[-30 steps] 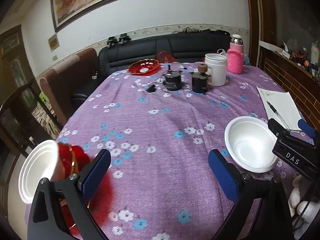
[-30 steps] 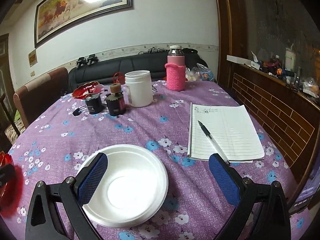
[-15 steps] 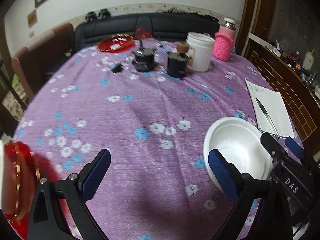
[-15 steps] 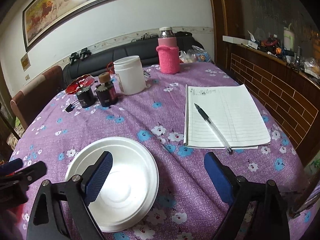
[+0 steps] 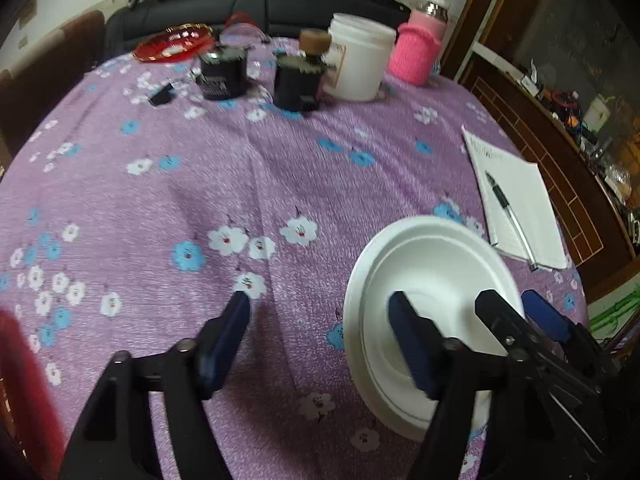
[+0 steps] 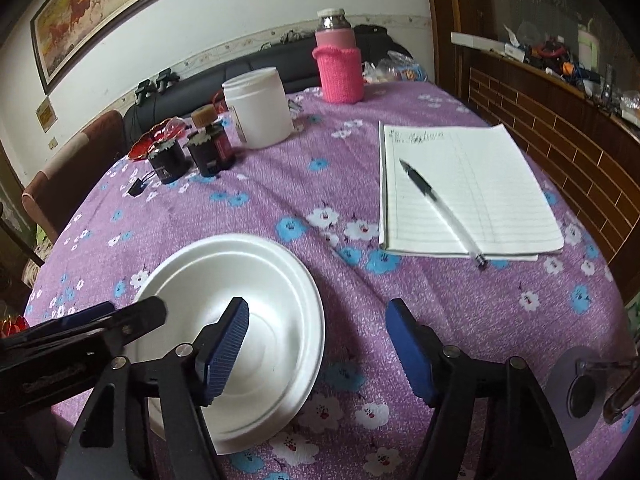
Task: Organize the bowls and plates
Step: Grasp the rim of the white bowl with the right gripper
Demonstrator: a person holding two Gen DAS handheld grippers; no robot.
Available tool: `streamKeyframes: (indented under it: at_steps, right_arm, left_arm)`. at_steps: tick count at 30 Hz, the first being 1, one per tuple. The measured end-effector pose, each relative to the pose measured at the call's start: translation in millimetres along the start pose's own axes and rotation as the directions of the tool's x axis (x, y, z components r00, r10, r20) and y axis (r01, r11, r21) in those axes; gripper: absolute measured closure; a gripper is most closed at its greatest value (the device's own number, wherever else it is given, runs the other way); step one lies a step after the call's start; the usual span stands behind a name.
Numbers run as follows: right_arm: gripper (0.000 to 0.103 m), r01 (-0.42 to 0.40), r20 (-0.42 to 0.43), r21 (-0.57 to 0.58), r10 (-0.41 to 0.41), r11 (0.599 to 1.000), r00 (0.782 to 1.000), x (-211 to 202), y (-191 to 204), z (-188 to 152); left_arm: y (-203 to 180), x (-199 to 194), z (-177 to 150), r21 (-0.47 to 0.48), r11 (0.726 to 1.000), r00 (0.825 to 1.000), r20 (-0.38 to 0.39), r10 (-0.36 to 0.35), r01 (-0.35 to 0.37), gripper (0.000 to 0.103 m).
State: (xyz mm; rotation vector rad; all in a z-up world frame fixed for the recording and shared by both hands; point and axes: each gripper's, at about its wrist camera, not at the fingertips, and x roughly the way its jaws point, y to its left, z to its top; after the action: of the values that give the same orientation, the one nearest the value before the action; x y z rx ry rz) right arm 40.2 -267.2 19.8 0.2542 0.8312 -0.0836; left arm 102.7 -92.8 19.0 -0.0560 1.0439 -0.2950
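Observation:
A white foam bowl (image 5: pixel 432 280) sits on the purple flowered tablecloth near the front edge; it also shows in the right wrist view (image 6: pixel 256 280). My left gripper (image 5: pixel 320 312) is open and empty, its right finger over the bowl's left part. My right gripper (image 6: pixel 318 316) is open and empty, its left finger over the bowl's middle, its right finger over bare cloth. A red dish (image 5: pixel 172 42) lies at the far left of the table. A blurred red object (image 5: pixel 24 380) shows at the left edge of the left wrist view.
A notepad (image 6: pixel 464 188) with a pen (image 6: pixel 436 204) lies right of the bowl. A white jar (image 6: pixel 258 108), a pink-sleeved flask (image 6: pixel 340 64) and two dark pots (image 6: pixel 188 156) stand at the back. A black sofa lies beyond the table.
My left gripper has swung right from the red and white stack at the left edge to the white bowl. My right gripper has moved closer over the bowl.

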Motion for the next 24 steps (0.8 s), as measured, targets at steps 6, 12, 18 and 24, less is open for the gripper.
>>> streamKeyframes:
  at_steps: [6, 12, 18, 24]
  right_arm:
    - [0.037, 0.013, -0.03, 0.006, -0.013, 1.0, 0.999, 5, -1, -2]
    - [0.049, 0.005, -0.044, 0.008, -0.005, 1.0, 0.999, 7, -2, -2]
    - [0.058, -0.005, -0.053, 0.013, 0.006, 1.0, 0.999, 8, -1, -3]
    - [0.08, -0.032, -0.063, 0.019, 0.033, 0.999, 0.997, 9, 0, -5]
  left_arm:
    - [-6, 15, 0, 0.016, 1.0, 0.999, -0.036, -0.014, 0.015, 0.061]
    - [-17, 18, -2, 0.033, 0.999, 0.999, -0.034, -0.015, 0.016, 0.061]
    - [-22, 18, -4, 0.043, 0.999, 0.999, -0.035, -0.021, 0.023, 0.078]
    - [-24, 14, -5, 0.04, 0.998, 0.999, -0.036, -0.037, 0.038, 0.093]
